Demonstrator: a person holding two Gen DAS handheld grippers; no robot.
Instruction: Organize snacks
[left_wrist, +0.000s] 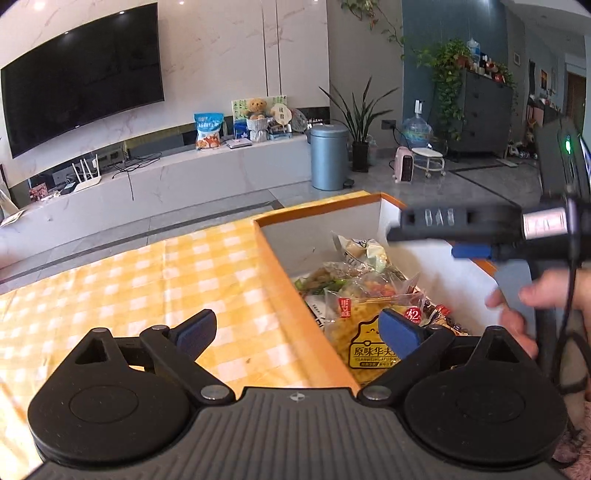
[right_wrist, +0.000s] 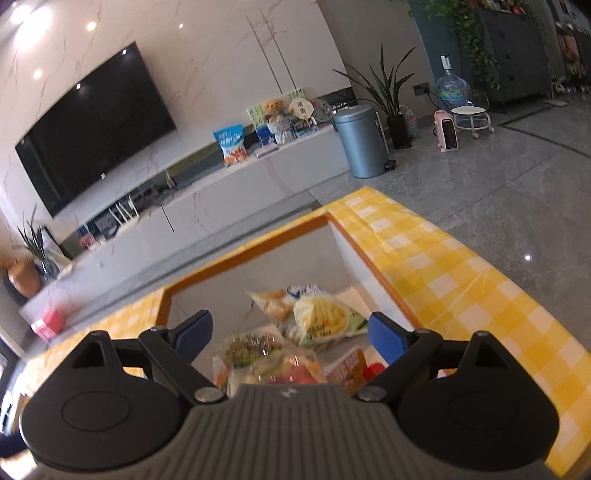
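Both my left tongs (left_wrist: 297, 328) and right tongs (right_wrist: 290, 330) are wide open and empty over the box (left_wrist: 275, 258) where the snacks (left_wrist: 364, 291) lie piled, so I think sorting is on and next I must pick one bag.

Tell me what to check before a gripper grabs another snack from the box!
1. Left gripper open and empty: ok.
2. Right gripper open and empty: ok.
3. Snack packets inside the orange-rimmed box: ok.
4. Right gripper over the box: ok.
5. Left gripper over the box: not ok, it straddles the rim.
6. Checked tablecloth free of stray snacks: cannot tell, only part shows.
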